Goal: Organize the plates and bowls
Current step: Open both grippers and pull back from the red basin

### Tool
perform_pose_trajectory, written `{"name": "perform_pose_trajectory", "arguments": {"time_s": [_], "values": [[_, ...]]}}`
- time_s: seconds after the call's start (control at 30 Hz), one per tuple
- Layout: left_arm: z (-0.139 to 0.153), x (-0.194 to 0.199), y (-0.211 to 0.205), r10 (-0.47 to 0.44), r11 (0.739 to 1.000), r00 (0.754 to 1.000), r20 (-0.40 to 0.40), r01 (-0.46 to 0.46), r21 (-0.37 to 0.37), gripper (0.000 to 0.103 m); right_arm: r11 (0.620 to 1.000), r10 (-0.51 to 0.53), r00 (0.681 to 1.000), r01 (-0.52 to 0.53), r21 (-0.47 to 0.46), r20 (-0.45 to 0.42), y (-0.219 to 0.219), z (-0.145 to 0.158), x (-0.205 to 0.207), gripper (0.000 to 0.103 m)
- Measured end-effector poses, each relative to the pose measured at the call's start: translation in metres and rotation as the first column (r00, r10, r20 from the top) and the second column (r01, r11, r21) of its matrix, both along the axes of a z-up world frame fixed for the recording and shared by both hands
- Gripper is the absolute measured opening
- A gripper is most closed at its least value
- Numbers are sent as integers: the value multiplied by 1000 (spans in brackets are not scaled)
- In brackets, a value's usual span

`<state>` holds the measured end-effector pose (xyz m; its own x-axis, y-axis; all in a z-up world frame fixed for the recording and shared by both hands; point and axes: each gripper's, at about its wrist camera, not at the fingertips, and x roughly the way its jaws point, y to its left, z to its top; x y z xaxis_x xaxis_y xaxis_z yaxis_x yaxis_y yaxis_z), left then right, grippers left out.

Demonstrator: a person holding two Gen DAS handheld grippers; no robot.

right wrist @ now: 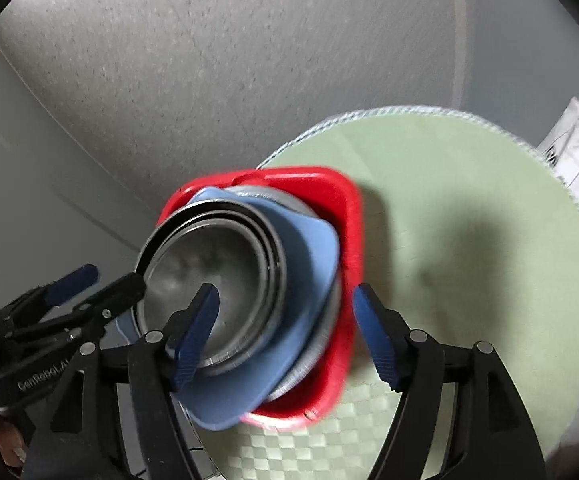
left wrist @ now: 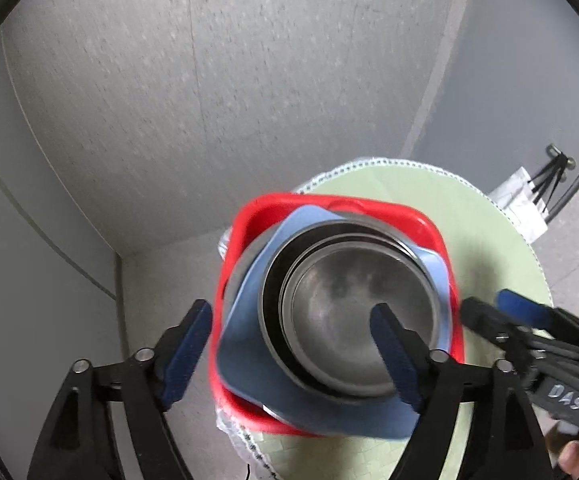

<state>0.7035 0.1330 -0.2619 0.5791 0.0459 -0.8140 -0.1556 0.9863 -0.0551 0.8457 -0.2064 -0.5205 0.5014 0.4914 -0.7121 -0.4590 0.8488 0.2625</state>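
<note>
Nested stack parked on the round pale-green woven placemat (right wrist: 469, 216), toward its left edge: square red plastic dish (left wrist: 429, 224) at the bottom, blue square plate (right wrist: 309, 248) skewed on top, round steel bowls (left wrist: 353, 304) nested inside. Left gripper (left wrist: 289, 360) spread wide, one finger over the bowl, pinching nothing. Right gripper (right wrist: 285, 340) spread too, straddling the near-right rim, nothing clamped. Probably hefty as a bundle, steel slick and rigid, plates likely to slide. Best bet: grab the red dish's opposite rims, keep level.
</note>
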Motion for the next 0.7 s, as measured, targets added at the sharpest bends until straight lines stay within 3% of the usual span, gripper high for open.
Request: {"name": "perform_pose_trajectory", "arguments": {"time_s": [0.1,0.33,0.5,0.7], "values": [[11,-21,-18,5,999,999,54,-7,41,87,1000,-23,998,22,15,65,-23,14,-27,80],[39,-105,-77,-28,998,978,205,15,68,94,997,-70,976,62,48,204,-87,45,-107,86],[54,-186,-123,-37,999,961,275,26,40,98,994,-108,947,96,53,302,-147,54,-184,92],[71,-303,-183,-32,998,933,359,13,56,102,989,-145,915,126,75,376,-224,57,-279,100]]}}
